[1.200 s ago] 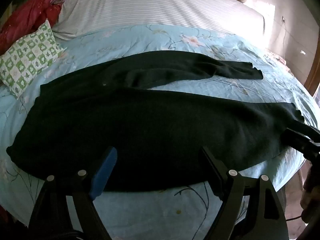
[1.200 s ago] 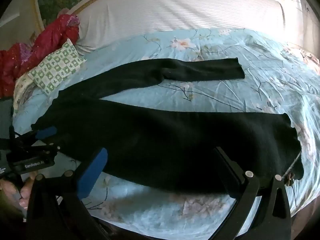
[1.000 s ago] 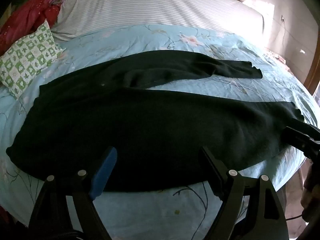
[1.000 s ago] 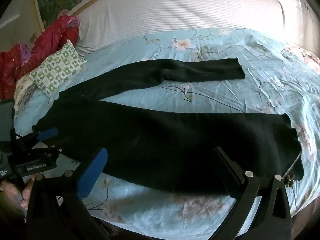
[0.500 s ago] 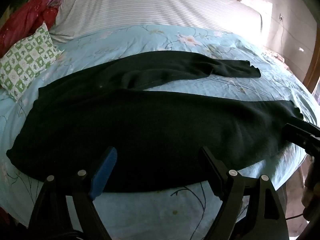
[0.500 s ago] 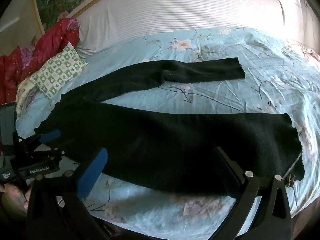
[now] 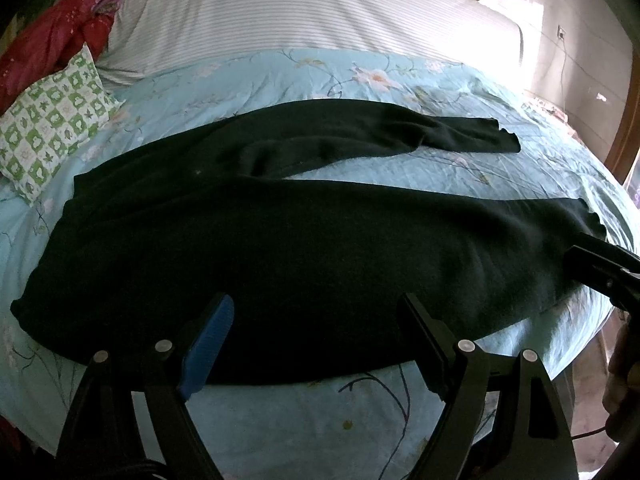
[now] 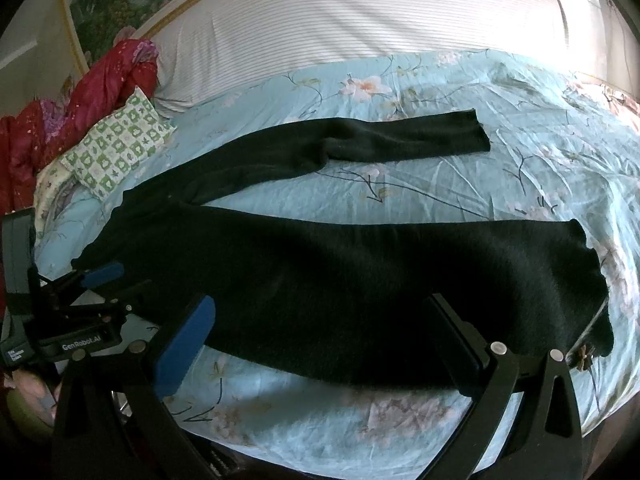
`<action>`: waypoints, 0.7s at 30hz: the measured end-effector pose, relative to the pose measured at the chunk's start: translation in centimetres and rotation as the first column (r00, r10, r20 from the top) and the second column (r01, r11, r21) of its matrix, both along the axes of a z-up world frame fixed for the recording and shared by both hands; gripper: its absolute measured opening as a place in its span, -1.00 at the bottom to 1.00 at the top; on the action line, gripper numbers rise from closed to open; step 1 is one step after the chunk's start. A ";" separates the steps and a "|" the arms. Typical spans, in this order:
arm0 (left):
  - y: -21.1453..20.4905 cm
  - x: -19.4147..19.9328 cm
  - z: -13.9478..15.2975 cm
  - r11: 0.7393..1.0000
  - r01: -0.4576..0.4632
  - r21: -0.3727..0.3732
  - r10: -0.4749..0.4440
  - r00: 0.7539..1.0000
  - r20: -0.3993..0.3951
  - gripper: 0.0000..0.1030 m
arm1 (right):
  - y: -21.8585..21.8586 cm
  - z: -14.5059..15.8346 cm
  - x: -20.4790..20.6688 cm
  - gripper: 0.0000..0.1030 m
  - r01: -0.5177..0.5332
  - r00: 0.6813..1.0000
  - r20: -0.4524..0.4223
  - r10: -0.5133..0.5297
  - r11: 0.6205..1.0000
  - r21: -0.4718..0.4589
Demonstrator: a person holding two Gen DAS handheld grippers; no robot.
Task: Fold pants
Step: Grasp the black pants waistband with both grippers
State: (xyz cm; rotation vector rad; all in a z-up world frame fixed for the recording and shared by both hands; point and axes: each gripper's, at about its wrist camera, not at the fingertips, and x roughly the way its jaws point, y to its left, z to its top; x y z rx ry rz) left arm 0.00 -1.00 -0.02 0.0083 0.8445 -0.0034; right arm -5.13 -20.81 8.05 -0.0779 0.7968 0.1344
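From the left wrist camera, black pants (image 7: 300,240) lie spread flat on a bed covered with a light blue flower sheet (image 7: 320,412). No box, bag or basket shows here. The waist end is on the left and the two legs reach to the right. The far leg bends a little and ends near the middle right of the bed. The near leg is wide and ends close to the right edge. The left tongs (image 7: 316,328) are spread wide apart, with nothing between them. They hover above the near edge of the pants, close to the waist part. A green and white checked pillow (image 7: 52,128) lies at the left, just beside the waist. Red bedding (image 7: 52,40) is bunched up behind it. The right tongs poke in at the right edge, near the cuff of the near leg.

From the right wrist camera, the same pants (image 8: 340,288) lie across the blue sheet (image 8: 440,184). The right tongs (image 8: 320,332) are spread wide too and pinch nothing. They hover over the near leg. The left tongs (image 8: 100,280) show at the far left by the waist, spread open. The checked pillow (image 8: 120,144) sits behind them.
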 end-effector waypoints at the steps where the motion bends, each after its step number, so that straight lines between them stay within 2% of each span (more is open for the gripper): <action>1: -0.1 0.0 0.0 1.000 0.000 0.000 0.000 1.000 0.000 0.63 | 0.0 0.0 0.0 1.00 0.000 1.000 0.000 0.000 1.000 0.000; 21: -0.8 0.5 -0.2 0.999 0.041 -0.005 -0.041 0.999 -0.019 0.63 | -0.7 0.0 0.3 1.00 0.009 1.000 -0.014 -0.009 0.999 0.051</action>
